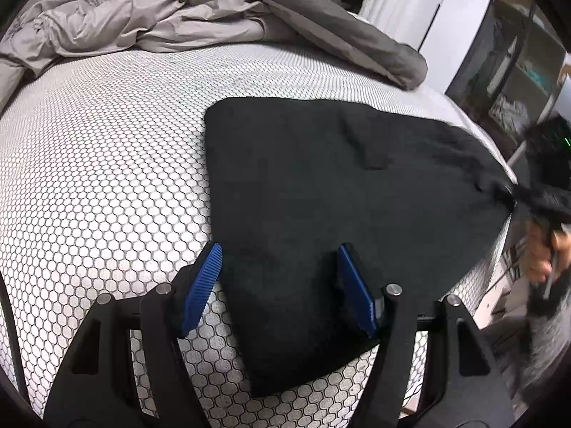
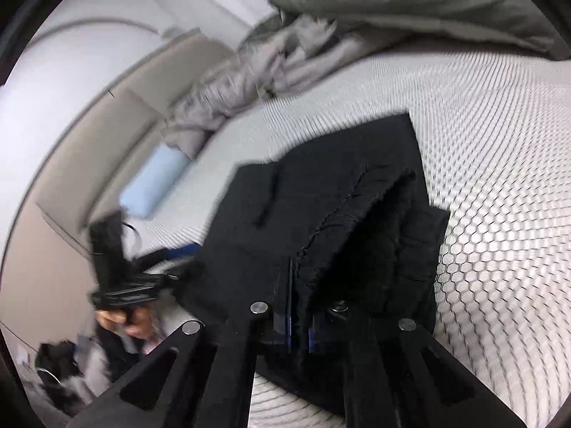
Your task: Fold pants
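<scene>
The pants (image 1: 339,185) lay on the bare mattress (image 1: 107,164), near its edge, and the chief risk sat at the right gripper (image 2: 298,285). Its jaws were pinched shut on a bunched edge of the black cloth, seemingly the gathered waistband, and that edge stood lifted off the bed. A bite that small on thick, soft fabric could slip as the fold was carried over, dropping the layer short and crooked. The right wrist view was smeared with motion, so a fast swing could also drag the whole garment across the mattress instead of turning one layer.

The left gripper (image 1: 278,278) was wide open, its blue pads (image 1: 203,285) straddling the near end of the cloth without pressing on it. With nothing pinning that end, I judged a pull from the right would shift it and spoil the alignment. The edge of the bed was close on the right side, so loose fabric could slide off.

The pants looked plain black, matte and heavy, already doubled into a broad flat panel with few wrinkles. A crumpled grey duvet (image 1: 142,21) lay well apart at the far side.
</scene>
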The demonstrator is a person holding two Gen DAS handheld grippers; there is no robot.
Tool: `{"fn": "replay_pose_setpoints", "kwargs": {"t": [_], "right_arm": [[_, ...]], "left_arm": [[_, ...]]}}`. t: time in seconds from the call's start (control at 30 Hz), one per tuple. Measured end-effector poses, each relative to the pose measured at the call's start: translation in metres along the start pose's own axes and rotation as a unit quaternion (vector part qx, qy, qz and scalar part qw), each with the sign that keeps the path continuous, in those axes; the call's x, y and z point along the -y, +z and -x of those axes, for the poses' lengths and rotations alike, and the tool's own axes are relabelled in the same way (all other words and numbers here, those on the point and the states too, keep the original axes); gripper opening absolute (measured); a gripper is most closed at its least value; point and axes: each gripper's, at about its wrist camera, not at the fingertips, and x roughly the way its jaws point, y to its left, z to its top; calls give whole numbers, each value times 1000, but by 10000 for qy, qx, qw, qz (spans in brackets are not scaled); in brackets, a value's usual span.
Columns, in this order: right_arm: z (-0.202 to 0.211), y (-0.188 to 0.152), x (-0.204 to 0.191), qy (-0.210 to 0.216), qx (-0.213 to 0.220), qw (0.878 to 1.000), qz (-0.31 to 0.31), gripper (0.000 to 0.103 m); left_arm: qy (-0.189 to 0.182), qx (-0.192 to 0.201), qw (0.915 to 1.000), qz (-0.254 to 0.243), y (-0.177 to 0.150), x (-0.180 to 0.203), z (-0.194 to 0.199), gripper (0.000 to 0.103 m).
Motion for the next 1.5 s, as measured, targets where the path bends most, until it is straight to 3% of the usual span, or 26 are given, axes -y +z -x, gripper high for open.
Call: {"fn": "replay_pose_setpoints", "kwargs": {"t": [0.07, 0.13, 0.2, 0.27, 0.33, 0.37, 0.47, 0.5, 0.6, 0.63, 0.67, 0.8, 0.97, 1.07, 1.1, 1.2, 1.23, 1.37, 1.5], "right_arm": [[7, -12, -4, -235, -139, 9994, 197, 5], [-11, -26, 6, -989, -622, 9921, 460, 8], [-20, -29, 22, -787, -740, 9940, 148, 8], [-7, -21, 24, -501, -481, 9976, -73, 15], [15, -13, 24, -833, 148, 9964, -29, 51], [17, -10, 27, -934, 278, 9952, -102, 55], [-9, -5, 47, -636, 6, 9958, -653, 55], [-20, -4, 51, -726, -117, 9948, -698, 55], [-44, 6, 46, -1051, -64, 9933, -468, 38], [-43, 12, 42, -930, 84, 9949, -388, 29], [-44, 16, 39, -850, 159, 9956, -351, 28], [-61, 19, 38, -1436, -183, 9895, -53, 30], [-44, 14, 17, -1799, -56, 9831, 338, 49], [-28, 0, 10, -1649, -67, 9847, 560, 51], [-29, -7, 7, -1641, -165, 9838, 699, 58], [-32, -22, 8, -1970, -393, 9742, 1033, 67], [-30, -23, 10, -1926, -381, 9756, 986, 68], [-9, -25, 4, -2033, -101, 9736, 1034, 80], [19, -20, -16, -1681, 336, 9789, 1111, 97]], "left_arm": [[32, -24, 10000, 38, 1, -2, -2, 64], [118, -120, 9999, 30, 1, -4, -8, 64], [166, -195, 9996, 79, 2, -5, -14, 64], [163, -193, 9994, 229, 4, -9, -16, 64], [115, -164, 9989, 414, 5, -12, -18, 64], [60, -169, 9984, 531, 6, -14, -21, 64], [-48, -231, 9967, 774, 12, -21, -35, 64], [-54, -210, 9960, 863, 15, -21, -37, 60], [9, -87, 9962, 863, 26, -20, -37, 43], [85, -87, 9965, 822, 31, -19, -38, 42], [195, -132, 9966, 789, 35, -17, -41, 42], [614, -84, 9961, 627, 38, -2, -47, 43], [956, 27, 9948, 352, 38, 14, -42, 44], [1141, 115, 9933, 156, 30, 20, -32, 44], [1210, 142, 9925, 62, 27, 23, -28, 44], [1307, 283, 9909, -163, 19, 26, -14, 51], [1331, 366, 9902, -232, 16, 29, -8, 58], [1336, 653, 9884, -310, 11, 35, 19, 82], [1074, 877, 9900, -248, 6, 49, 44, 98]]}}
